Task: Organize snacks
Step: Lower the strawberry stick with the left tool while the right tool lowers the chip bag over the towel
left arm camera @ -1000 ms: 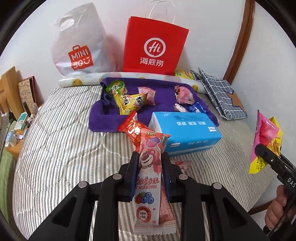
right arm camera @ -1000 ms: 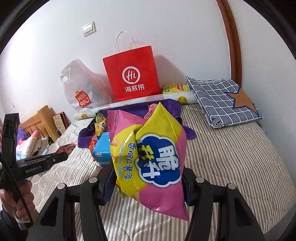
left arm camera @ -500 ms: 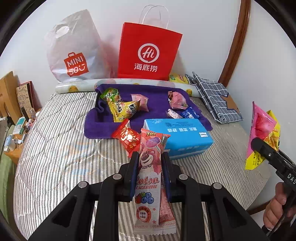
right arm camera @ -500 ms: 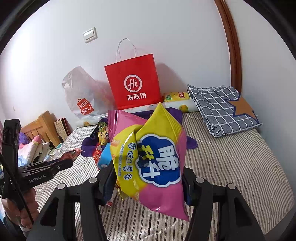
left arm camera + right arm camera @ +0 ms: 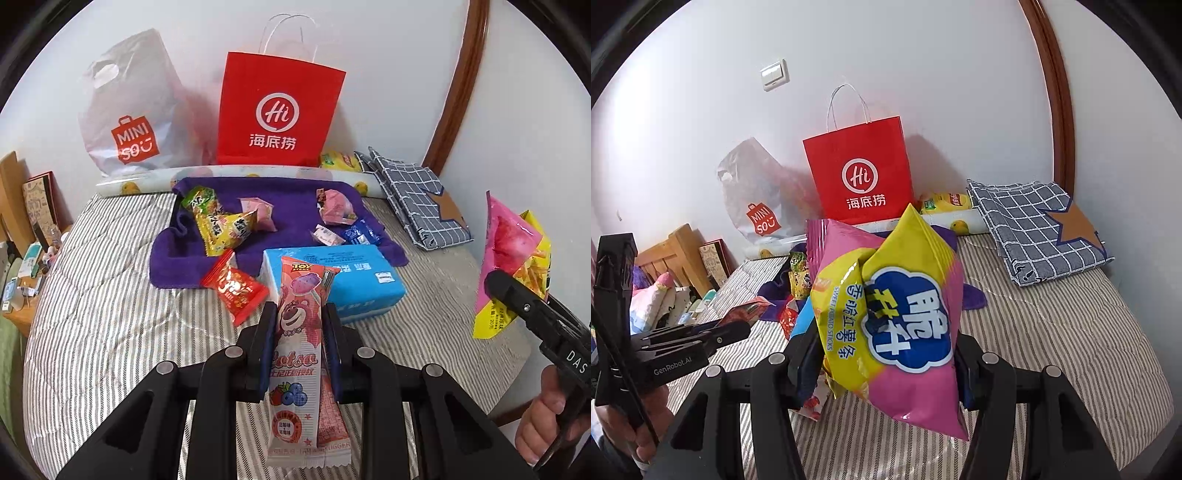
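Note:
My left gripper (image 5: 299, 317) is shut on a long pink Lotso snack pack (image 5: 299, 332), held above the striped bed. My right gripper (image 5: 886, 350) is shut on a pink and yellow sweet potato sticks bag (image 5: 897, 325); that bag also shows at the right in the left wrist view (image 5: 513, 258). A red Hi paper bag (image 5: 277, 110) and a white Miniso plastic bag (image 5: 129, 107) stand against the wall. Several small snacks lie on a purple towel (image 5: 295, 188), among them a yellow pack (image 5: 225, 230) and a pink pack (image 5: 334, 203). A red pack (image 5: 234, 288) lies at the towel's front edge.
A blue tissue pack (image 5: 354, 273) lies on the bed in front of the towel. A folded checked cloth (image 5: 413, 199) lies at the back right by the wall. A wooden headboard and a cluttered bedside shelf (image 5: 22, 258) stand at the left.
Both grippers have drawn back and risen a little from the bed, each keeping its snack. The bags and towel now look farther away.

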Tool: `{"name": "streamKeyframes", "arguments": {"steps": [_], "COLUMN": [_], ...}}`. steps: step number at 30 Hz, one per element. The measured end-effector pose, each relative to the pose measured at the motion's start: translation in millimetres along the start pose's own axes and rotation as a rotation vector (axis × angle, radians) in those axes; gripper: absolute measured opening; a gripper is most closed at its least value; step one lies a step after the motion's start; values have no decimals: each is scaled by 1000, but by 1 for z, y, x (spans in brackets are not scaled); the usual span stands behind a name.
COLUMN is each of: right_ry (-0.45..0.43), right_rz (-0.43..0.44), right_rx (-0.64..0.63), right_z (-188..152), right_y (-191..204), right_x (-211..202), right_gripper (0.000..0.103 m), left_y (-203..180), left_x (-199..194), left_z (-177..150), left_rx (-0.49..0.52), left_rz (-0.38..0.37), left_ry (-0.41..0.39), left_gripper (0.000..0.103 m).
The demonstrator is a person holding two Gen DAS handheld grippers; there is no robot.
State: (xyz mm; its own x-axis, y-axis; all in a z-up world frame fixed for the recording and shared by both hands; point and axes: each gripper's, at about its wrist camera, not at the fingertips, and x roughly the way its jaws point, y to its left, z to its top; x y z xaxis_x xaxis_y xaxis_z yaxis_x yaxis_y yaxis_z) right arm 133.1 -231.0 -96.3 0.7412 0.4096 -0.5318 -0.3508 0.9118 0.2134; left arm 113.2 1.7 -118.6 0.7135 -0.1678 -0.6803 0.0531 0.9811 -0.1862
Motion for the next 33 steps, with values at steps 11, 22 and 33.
{"name": "streamKeyframes", "arguments": {"steps": [11,22,33], "right_ry": [1,13,39], "right_rz": [10,13,6], "right_rx": [22,15,-25], "right_z": [13,35,60], "right_y": [-6,-5,-2], "right_x": [7,31,87], "right_gripper": [55,55,55], "left_y": [-12,-5,34], "left_x": [10,26,52], "left_z": [16,36,63], "left_rx": [19,-1,-46], "left_rz": [-8,-6,38], "left_ry": [1,10,29], "left_gripper": [25,25,25]}}
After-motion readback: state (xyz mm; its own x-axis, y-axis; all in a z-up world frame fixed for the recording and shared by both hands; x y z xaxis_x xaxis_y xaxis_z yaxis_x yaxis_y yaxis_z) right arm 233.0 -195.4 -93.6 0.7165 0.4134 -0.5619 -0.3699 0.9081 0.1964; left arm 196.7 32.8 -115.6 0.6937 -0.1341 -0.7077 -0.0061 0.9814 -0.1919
